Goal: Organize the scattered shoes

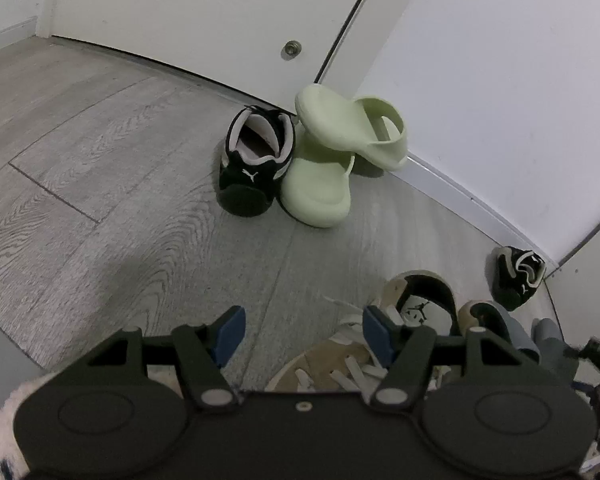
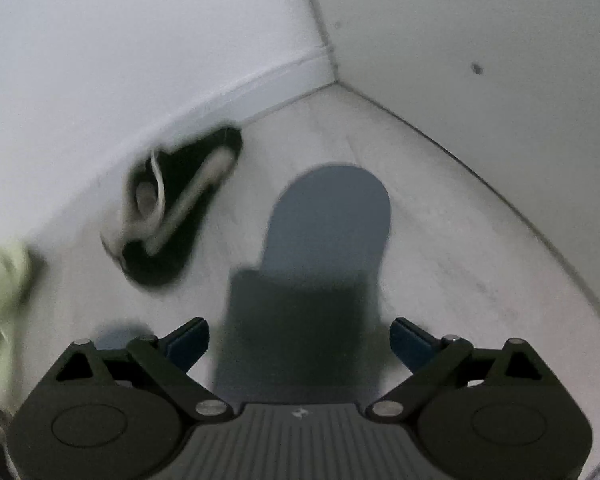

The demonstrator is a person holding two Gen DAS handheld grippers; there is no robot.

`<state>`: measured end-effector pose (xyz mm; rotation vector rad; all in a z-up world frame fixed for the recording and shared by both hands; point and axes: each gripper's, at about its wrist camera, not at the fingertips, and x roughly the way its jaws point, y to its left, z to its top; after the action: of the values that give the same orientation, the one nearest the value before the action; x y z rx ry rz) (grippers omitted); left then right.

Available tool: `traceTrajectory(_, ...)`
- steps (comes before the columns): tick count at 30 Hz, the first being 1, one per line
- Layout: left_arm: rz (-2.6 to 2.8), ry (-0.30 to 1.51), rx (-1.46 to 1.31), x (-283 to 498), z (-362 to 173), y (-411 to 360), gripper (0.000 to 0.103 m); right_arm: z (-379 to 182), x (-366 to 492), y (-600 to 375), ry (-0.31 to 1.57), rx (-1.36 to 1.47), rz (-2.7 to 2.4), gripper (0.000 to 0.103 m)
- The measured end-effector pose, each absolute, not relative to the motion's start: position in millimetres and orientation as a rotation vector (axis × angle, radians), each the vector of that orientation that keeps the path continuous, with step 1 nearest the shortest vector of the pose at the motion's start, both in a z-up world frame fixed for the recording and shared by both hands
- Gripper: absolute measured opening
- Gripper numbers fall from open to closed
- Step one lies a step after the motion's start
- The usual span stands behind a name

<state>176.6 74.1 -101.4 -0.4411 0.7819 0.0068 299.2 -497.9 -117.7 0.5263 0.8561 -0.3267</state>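
In the left wrist view my left gripper (image 1: 303, 334) is open, low over a tan sneaker with white laces (image 1: 332, 368). A white and black high-top (image 1: 420, 304) lies just right of it. Farther off, a black sneaker (image 1: 256, 164) stands by the door beside two pale green slides: one flat (image 1: 316, 188), the other (image 1: 352, 124) tilted on top of it. A second black sneaker (image 1: 518, 276) sits by the right wall. In the blurred right wrist view my right gripper (image 2: 300, 344) is open, with a blue-grey slide (image 2: 328, 220) between its spread fingers, untouched.
A white door (image 1: 180, 12) with a round metal fitting (image 1: 292, 48) closes the far side. White walls (image 2: 480, 40) and skirting meet in a corner ahead of the right gripper. The black sneaker (image 2: 176, 208) lies on its side there. Something white and fuzzy (image 1: 4, 420) sits at the lower left.
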Motion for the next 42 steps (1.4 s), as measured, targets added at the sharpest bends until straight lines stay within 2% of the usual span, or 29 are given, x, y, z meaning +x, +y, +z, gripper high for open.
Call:
traceTrajectory(3,0.012,0.783,-0.444,176,-101,75,0.066,-134,320,-487,0.936,0.433,-0.374,0.103)
traceTrajectory(6,0.015,0.785,-0.440,177,-101,74,0.066,-145,317,-471,0.919,0.291,-0.357,0.103)
traceTrajectory(10,0.014,0.785,-0.441,178,-102,73,0.066,-142,312,-466,0.932,0.212,-0.268,0.101)
traceTrajectory(18,0.001,0.761,-0.460,173,-101,77,0.066,-132,284,-433,1.082,0.085,-0.059,0.101)
traceTrajectory(20,-0.003,0.754,-0.464,172,-101,78,0.066,-115,273,-408,0.992,-0.074,-0.120,0.101)
traceTrajectory(23,-0.009,0.740,-0.476,170,-100,79,0.067,-81,249,-376,0.758,-0.198,-0.166,0.101)
traceTrajectory(25,-0.015,0.733,-0.491,170,-100,81,0.067,-65,231,-357,0.658,-0.183,-0.116,0.094)
traceTrajectory(27,-0.020,0.732,-0.505,171,-100,82,0.067,-57,222,-339,0.652,-0.144,-0.034,0.073)
traceTrajectory(28,-0.023,0.732,-0.510,171,-100,83,0.067,-59,219,-320,0.720,-0.101,0.054,0.068)
traceTrajectory(29,-0.024,0.732,-0.515,171,-100,83,0.067,-66,217,-301,0.793,-0.052,0.137,0.058)
traceTrajectory(31,-0.028,0.729,-0.520,171,-100,84,0.067,-81,216,-277,0.866,-0.001,0.195,0.055)
traceTrajectory(34,-0.039,0.708,-0.541,166,-99,87,0.067,-103,218,-248,0.955,0.018,0.209,0.040)
traceTrajectory(36,-0.046,0.698,-0.559,164,-98,90,0.068,-112,222,-237,0.988,0.010,0.195,0.011)
traceTrajectory(37,-0.054,0.690,-0.578,163,-99,93,0.068,-115,222,-232,0.990,0.022,0.201,0.004)
traceTrajectory(42,-0.084,0.664,-0.654,160,-100,101,0.070,-120,224,-196,0.951,-0.106,0.184,0.003)
